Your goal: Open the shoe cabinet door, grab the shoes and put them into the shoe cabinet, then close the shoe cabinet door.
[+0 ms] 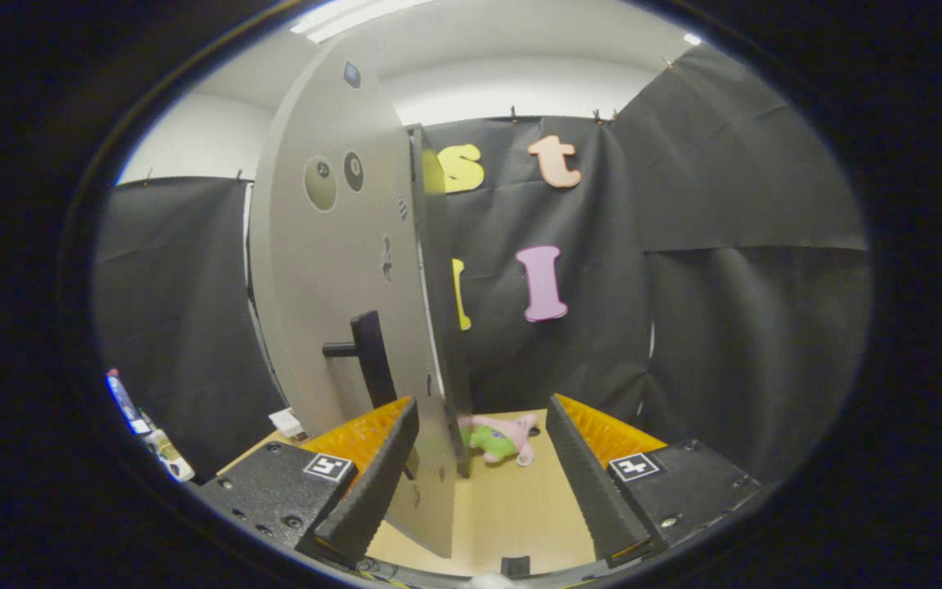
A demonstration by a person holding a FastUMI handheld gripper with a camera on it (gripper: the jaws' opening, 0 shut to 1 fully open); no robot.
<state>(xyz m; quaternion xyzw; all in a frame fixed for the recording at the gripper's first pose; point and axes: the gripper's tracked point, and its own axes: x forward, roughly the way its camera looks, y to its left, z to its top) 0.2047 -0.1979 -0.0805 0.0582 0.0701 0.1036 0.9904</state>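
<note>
- Gripper fingers spread wide, gripping nothing.
- Cabinet door stands edge-on between them, dark handle just ahead.
- Beyond, perhaps a plush toy on the wooden floor.

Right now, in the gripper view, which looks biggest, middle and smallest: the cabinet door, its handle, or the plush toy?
1. Cabinet door, swung open, edge between the open gripper fingers.
2. Handle.
3. Plush toy, though it lies farther away.

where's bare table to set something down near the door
Bare table lies between the open tongs, bordered by the door edge on one side and the plush toy beyond. It is crowded at the door edge, beside one finger.
</note>
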